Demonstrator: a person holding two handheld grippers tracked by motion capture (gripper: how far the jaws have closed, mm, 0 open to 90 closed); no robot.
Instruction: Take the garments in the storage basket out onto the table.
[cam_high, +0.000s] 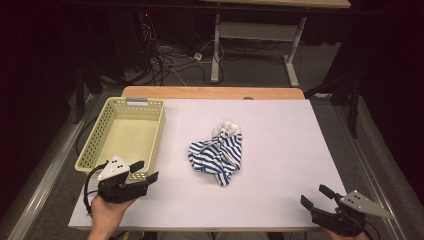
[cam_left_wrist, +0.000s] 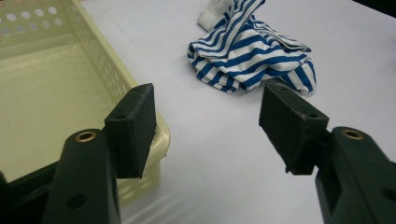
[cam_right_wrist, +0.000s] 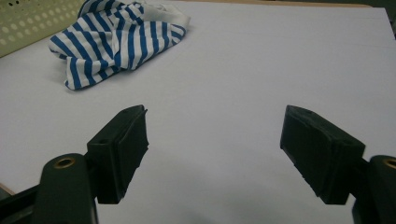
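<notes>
Lying crumpled near the middle of the white-topped bench (cam_high: 280, 150), a blue-and-white striped garment (cam_high: 217, 154) is seen bunched into a loose heap. Its long axis is run from the far side of the bench toward the near edge, slightly slanted in the high view, with a plain white portion turned to the far end and a narrower striped fold pointed toward the person. A pale yellow perforated plastic basket (cam_high: 95, 145) is set at the bench's left side, its long axis also laid from far to near, well apart from the garment.

The left gripper (cam_high: 144, 171) is held just beside the basket's near corner, its jaws spread wide with nothing between them; in the left gripper view the garment is framed beyond the gap, and the basket's rim passes close behind one jaw. The right gripper (cam_high: 315, 195) is held at the near right corner of the bench, well apart from the garment, its jaws likewise spread wide over bare bench surface and nothing gripped. Both grippers are angled toward the garment.
</notes>
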